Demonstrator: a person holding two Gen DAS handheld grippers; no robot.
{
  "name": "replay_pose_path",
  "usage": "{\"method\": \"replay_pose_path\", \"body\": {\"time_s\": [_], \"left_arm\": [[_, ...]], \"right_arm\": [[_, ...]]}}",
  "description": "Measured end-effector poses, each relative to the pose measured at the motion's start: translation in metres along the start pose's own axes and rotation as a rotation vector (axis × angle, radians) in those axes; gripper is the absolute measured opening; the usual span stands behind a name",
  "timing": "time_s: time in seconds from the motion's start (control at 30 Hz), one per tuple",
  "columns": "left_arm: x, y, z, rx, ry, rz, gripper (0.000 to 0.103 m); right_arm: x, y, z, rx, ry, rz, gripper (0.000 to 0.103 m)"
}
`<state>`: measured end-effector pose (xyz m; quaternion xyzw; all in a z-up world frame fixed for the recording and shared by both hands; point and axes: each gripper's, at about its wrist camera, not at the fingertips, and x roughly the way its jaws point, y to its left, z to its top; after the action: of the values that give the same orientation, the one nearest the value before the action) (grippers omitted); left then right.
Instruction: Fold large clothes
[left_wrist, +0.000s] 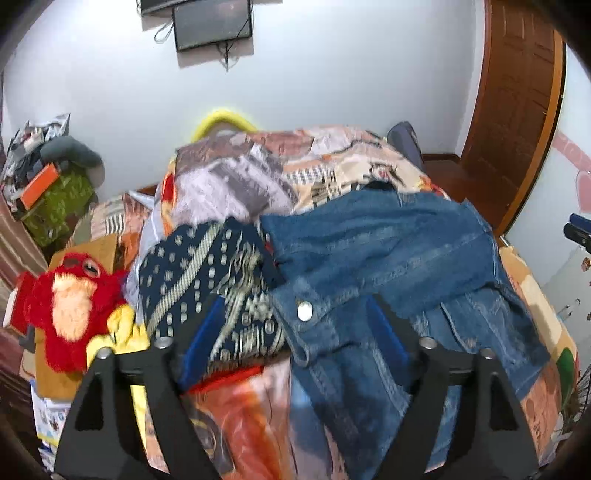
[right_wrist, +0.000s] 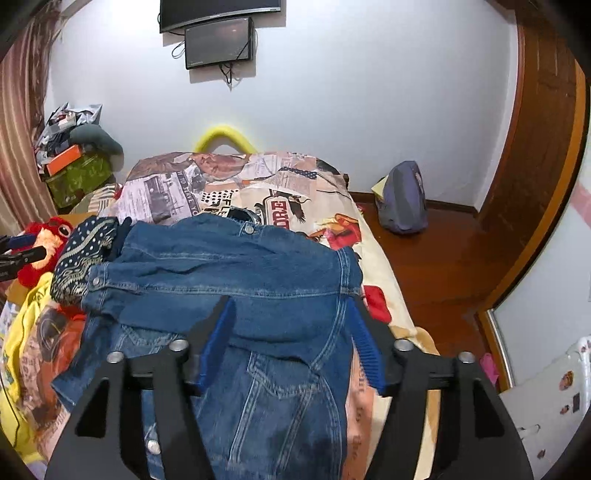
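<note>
My left gripper (left_wrist: 295, 314) hangs with its blue-padded jaws spread wide, gripping nothing, above the blue denim jacket (left_wrist: 376, 258) lying folded on the bed's collage-print bedspread (left_wrist: 258, 173). My right gripper (right_wrist: 291, 325) is likewise parted and empty over the same jacket. A navy patterned cloth (left_wrist: 207, 273) lies beside the jacket's left edge, near a red plush toy (left_wrist: 70, 302).

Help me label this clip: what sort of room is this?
Most likely a bedroom at home: a bed with a printed cover, a red plush toy beside it, and a denim jacket laid out on top.
</note>
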<state>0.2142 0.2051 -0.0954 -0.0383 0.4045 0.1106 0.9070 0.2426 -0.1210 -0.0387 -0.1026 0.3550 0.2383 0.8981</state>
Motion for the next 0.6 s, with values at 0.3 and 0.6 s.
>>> {"method": "replay_pose_path", "body": {"time_s": [0.3,0.6], "left_arm": [[0.017,-0.005,-0.061,-0.001,0.121,-0.052,0.084],[0.061,-0.007,-0.112,-0.140,0.292,-0.196,0.084]], "right_arm": [[0.001,0.003,-0.039,-0.020,0.060,-0.052,0.073],[0.031,-0.019,-0.090,0.041,0.231,-0.034,0.073]]}}
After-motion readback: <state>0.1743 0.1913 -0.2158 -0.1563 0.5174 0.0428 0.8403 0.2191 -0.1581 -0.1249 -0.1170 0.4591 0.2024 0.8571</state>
